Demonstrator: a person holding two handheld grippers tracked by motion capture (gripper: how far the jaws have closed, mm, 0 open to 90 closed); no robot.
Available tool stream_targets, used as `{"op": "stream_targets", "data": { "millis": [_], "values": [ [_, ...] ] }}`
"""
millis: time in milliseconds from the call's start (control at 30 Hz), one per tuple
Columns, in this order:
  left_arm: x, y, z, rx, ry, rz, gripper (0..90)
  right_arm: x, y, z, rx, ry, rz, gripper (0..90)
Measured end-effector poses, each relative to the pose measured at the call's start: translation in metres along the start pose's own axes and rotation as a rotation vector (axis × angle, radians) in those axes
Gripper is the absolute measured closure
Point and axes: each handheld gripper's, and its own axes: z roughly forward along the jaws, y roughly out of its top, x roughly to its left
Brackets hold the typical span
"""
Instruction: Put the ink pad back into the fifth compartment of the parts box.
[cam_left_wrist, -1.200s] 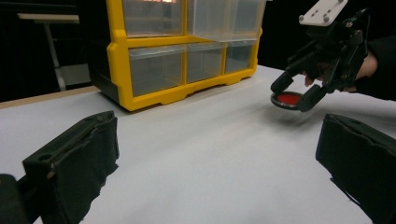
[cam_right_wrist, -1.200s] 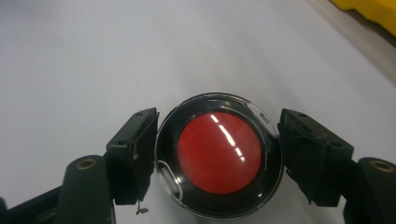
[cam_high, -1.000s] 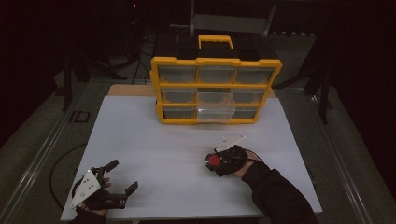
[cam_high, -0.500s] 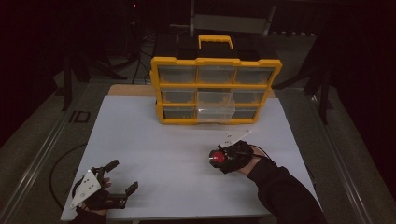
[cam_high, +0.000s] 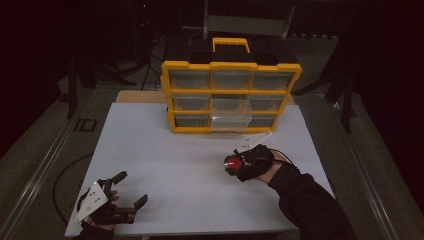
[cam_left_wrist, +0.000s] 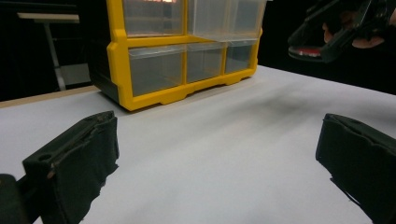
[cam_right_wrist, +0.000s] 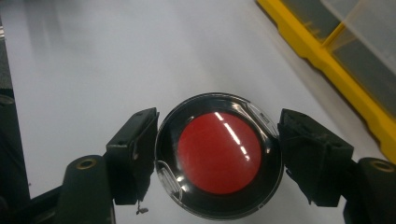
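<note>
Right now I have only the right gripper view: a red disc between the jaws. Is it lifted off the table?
Observer: Yes. In the left gripper view the right gripper holds the disc in the air above the table.
Operator: Where is the left gripper?
Observer: At the table's near left corner in the high view; the left gripper is open and holds nothing.
Operator: Which drawer is open?
Observer: The centre drawer of the organizer, in the middle row, is pulled out.
</note>
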Motion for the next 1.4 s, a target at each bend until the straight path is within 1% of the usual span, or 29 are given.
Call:
{"op": "stream_targets", "data": {
  "millis": [167, 567, 767, 867, 1133, 1400],
  "values": [
    [0.000, 0.000, 0.000, 0.000, 0.000, 0.001, 0.0, -0.002, 0.008, -0.006, 0.010, -0.004, -0.016, 30.1],
    [-0.001, 0.000, 0.000, 0.000, 0.002, 0.004, 0.0, -0.010, 0.023, -0.022, 0.000, 0.002, -0.014, 30.1],
    [-0.001, 0.000, 0.000, 0.002, 0.001, 0.003, 0.0, -0.011, 0.030, -0.028, -0.002, -0.011, -0.024, 30.1],
    [-0.001, 0.000, 0.000, 0.000, 0.001, 0.004, 0.0, -0.013, 0.035, -0.032, -0.007, -0.015, -0.021, 30.1],
    [0.000, 0.000, 0.000, 0.001, 0.001, 0.003, 0.0, -0.027, 0.049, -0.041, -0.013, -0.033, -0.011, 30.1],
    [0.000, 0.000, 0.000, 0.000, 0.001, 0.003, 0.0, -0.037, 0.063, -0.050, -0.028, -0.048, -0.003, 30.1]
  ]
}}
